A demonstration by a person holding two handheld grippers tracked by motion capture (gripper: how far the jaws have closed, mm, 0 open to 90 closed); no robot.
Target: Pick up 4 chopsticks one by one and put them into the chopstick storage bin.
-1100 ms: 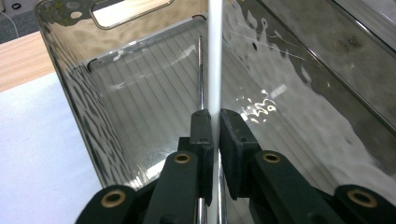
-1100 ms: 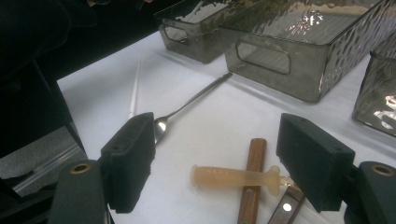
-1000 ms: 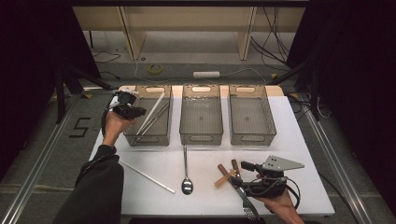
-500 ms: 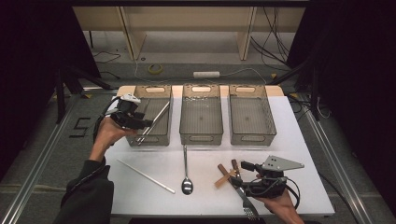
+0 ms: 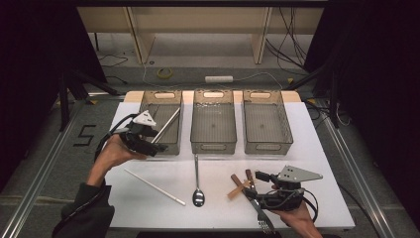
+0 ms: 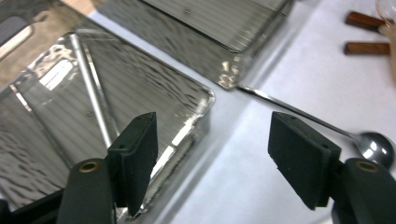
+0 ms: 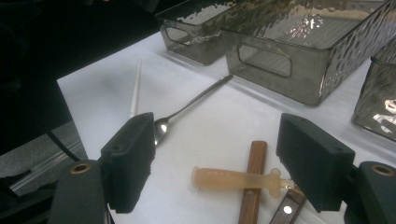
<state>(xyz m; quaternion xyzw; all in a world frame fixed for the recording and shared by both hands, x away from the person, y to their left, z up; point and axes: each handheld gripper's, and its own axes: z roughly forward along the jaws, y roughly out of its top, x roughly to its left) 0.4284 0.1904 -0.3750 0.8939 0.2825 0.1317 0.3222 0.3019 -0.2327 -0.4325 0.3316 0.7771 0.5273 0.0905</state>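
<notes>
High view: the job reads as sorting cutlery into three bins, and the step in hand is the release of one piece. The left claw (image 5: 157,148) hangs at 9 o'clock over the near corner of the left bin (image 5: 148,106). Its jaws have just been opening and have nothing between them. The metal chopstick (image 5: 167,125) lies slanted inside that bin. At 7 o'clock a white chopstick (image 5: 154,187) lies on the surface (image 5: 218,218), with a spoon (image 5: 197,183) at 6. The right claw (image 5: 253,186) sits at 5 o'clock, beside crossed wooden handles (image 5: 240,186) and a fork (image 5: 262,218). A "5" (image 5: 85,135) is marked on the floor at 9.

Left claw view: the left claw (image 6: 212,154) gapes wide and empty. The metal chopstick (image 6: 93,88) rests in the left bin (image 6: 205,100) at 10 o'clock, and the spoon (image 6: 373,144) lies at 3.

Right claw view: the right claw (image 7: 219,158) stands wide, gripping nothing, above a pale plastic piece (image 7: 233,178) lying across a wooden handle (image 7: 254,163).

Next, I judge, the left claw should swing toward 7 o'clock, drop low and close on the thin white chopstick.
</notes>
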